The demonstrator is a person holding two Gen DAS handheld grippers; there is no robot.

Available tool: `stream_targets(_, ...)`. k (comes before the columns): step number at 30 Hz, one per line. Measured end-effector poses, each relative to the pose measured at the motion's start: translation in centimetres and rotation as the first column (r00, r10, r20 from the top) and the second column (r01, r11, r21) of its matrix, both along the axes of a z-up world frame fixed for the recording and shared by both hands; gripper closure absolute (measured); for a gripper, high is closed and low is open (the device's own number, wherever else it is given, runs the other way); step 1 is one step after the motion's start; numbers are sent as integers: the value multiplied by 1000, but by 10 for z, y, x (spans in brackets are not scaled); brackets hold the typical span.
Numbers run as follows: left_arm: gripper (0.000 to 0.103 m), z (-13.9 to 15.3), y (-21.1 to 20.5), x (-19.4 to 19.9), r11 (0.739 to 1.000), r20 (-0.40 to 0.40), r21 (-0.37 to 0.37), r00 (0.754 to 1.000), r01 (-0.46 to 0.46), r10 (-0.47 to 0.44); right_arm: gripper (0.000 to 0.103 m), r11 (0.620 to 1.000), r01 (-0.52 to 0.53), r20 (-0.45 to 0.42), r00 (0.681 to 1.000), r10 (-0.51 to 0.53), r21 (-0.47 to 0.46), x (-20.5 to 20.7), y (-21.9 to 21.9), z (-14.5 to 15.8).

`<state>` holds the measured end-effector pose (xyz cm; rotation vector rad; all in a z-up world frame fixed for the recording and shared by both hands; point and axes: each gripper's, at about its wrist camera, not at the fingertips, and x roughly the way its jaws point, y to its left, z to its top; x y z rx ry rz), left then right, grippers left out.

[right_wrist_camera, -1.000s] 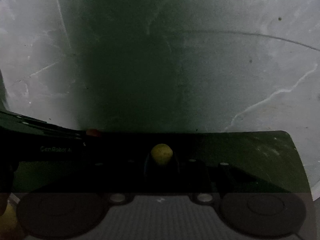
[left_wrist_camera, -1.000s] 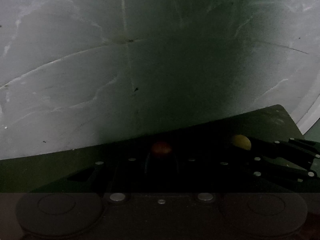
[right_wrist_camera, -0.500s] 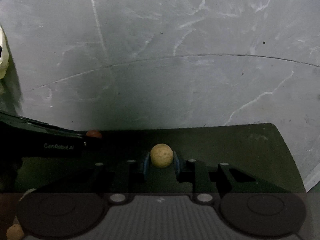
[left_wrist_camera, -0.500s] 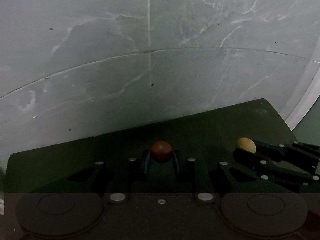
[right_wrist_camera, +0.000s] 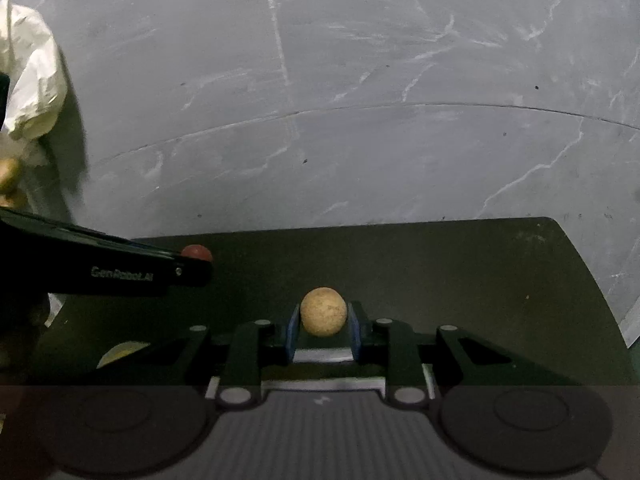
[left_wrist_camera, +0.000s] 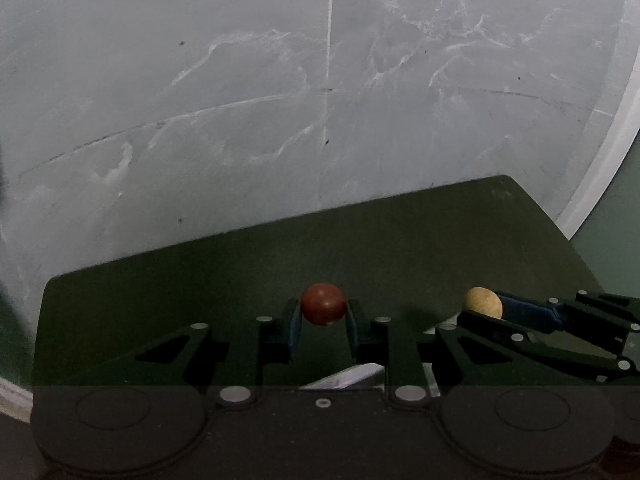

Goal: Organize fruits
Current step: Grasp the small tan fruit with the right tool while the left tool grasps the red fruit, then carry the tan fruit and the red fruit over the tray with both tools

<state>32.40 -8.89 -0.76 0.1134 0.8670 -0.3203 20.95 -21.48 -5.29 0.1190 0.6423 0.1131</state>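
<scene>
My left gripper is shut on a small round dark red fruit, held above a dark green mat. In the same left wrist view the right gripper comes in from the right edge, holding a tan round fruit. In the right wrist view my right gripper is shut on that tan fruit over the mat. The left gripper reaches in from the left there, with the red fruit peeking over its tip.
Grey marbled tile floor lies beyond the mat's far edge. A crumpled white bag with a brownish fruit sits at the far left. A white edge shows under the left gripper, and something yellowish under the right one's left linkage.
The picture has brightened from deep shadow. Both views have tilted so more of the mat shows and its far edge sits higher. Both fruits have stayed gripped.
</scene>
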Motion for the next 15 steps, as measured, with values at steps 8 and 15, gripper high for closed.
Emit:
stream_targets(8, 78, 0, 28, -28, 1000, -7, 3, 1000, -10, 10, 75, 1000, -11, -24, 1000, 12, 29, -25, 29, 4)
stream_targets(15, 78, 0, 44, -51, 1000, -8, -5, 1000, -11, 11, 75, 1000, -29, -38, 999, 28, -7, -45, 46, 6)
